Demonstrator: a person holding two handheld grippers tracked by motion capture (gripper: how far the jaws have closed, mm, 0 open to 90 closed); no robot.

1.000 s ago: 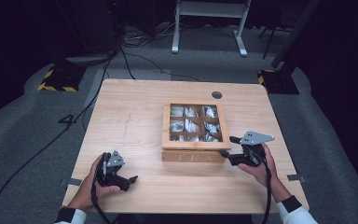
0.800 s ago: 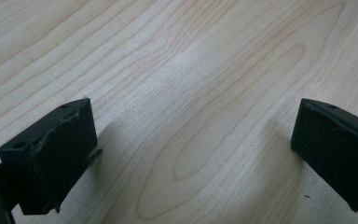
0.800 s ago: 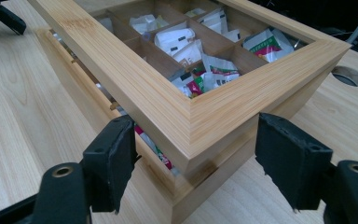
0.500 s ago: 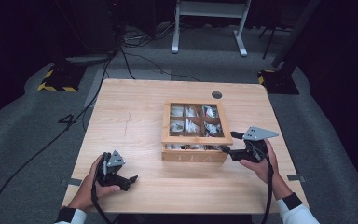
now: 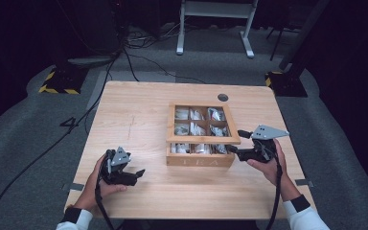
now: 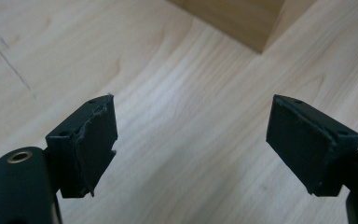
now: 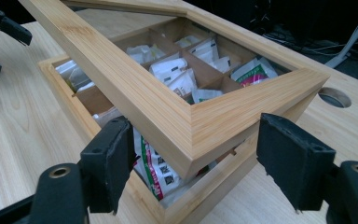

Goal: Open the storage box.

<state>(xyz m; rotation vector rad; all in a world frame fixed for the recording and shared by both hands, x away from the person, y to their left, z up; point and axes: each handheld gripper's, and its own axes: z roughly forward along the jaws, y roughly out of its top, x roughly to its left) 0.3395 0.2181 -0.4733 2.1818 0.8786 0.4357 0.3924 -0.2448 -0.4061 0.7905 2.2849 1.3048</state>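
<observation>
Since a second ago: lid [image 5: 203, 139] of the tea box [image 5: 200, 158] is raised at its near edge; before, it lay flat on the box. Right gripper [image 5: 234, 143] has shifted in toward the box's near right corner. Left gripper [image 5: 139, 175] has lifted slightly; its jaws have just been closing, nothing between them.

Right gripper: jaws stand wide, one to each side of the lid's front corner [image 7: 200, 135]. Whether the pads press the wood I cannot tell; in the right gripper view a gap shows at the pad on the right side. Lid frame tilts up away from the jaws, hinged at the far side. Under it, just beyond the jaws, compartments hold tea sachets [image 7: 175, 74]; one green-and-white sachet [image 7: 154, 168] stands against the near wall.

Left gripper: jaws part-open, empty, above bare surface [image 6: 177, 121]. Box corner [image 6: 261, 28] lies ahead of them, apart.

Farther out: round cable hole [image 5: 223, 97] in the surface beyond the box.
</observation>
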